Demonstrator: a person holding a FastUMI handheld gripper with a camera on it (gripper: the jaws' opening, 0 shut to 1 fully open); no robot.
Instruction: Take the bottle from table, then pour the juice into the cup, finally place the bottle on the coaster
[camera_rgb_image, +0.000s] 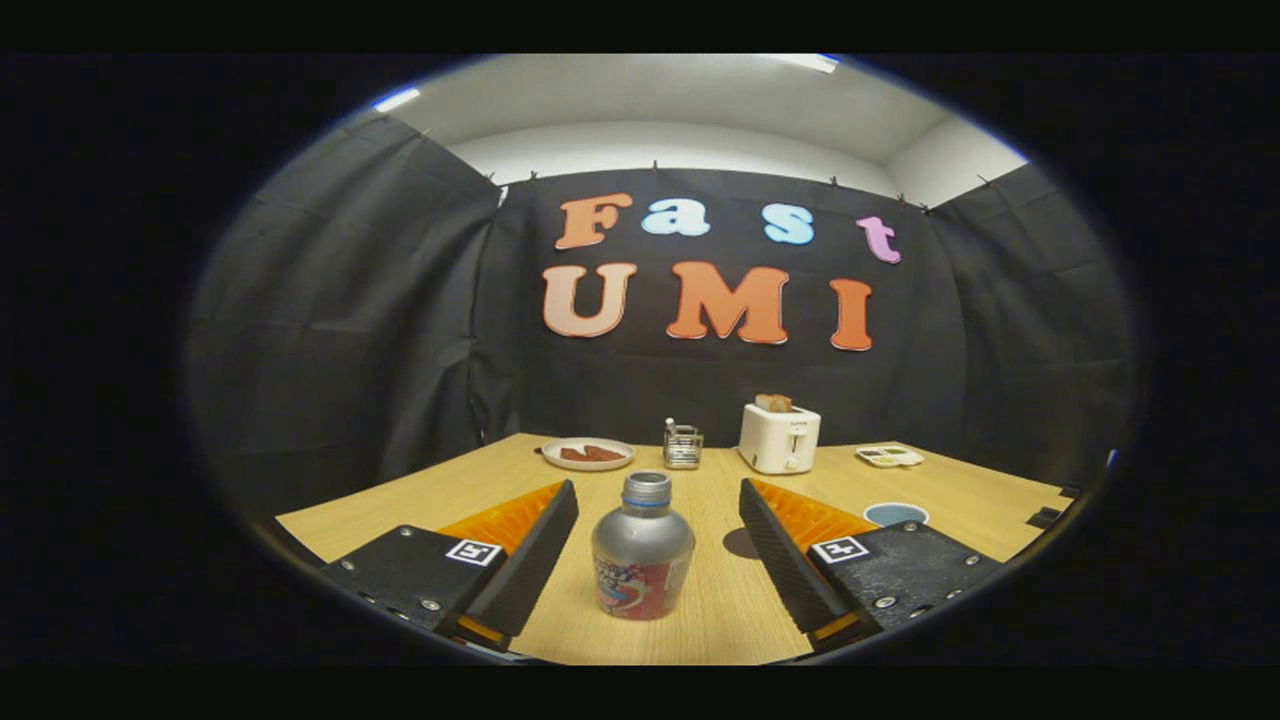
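A silver bottle (642, 547) with a red label and an uncapped neck stands upright on the wooden table (450, 490). It sits between my two fingers with a gap on each side. My gripper (658, 490) is open and touches nothing. Past the right finger (775, 545) a cup (895, 513) with a blue inside peeks out. A dark round coaster (741, 543) lies on the table beside that finger, partly hidden by it.
Along the far side of the table stand a plate with reddish food (588, 453), a small wire holder (682, 446), a white toaster with toast (779, 436) and a small white tray (888, 456). Black cloth walls close the booth.
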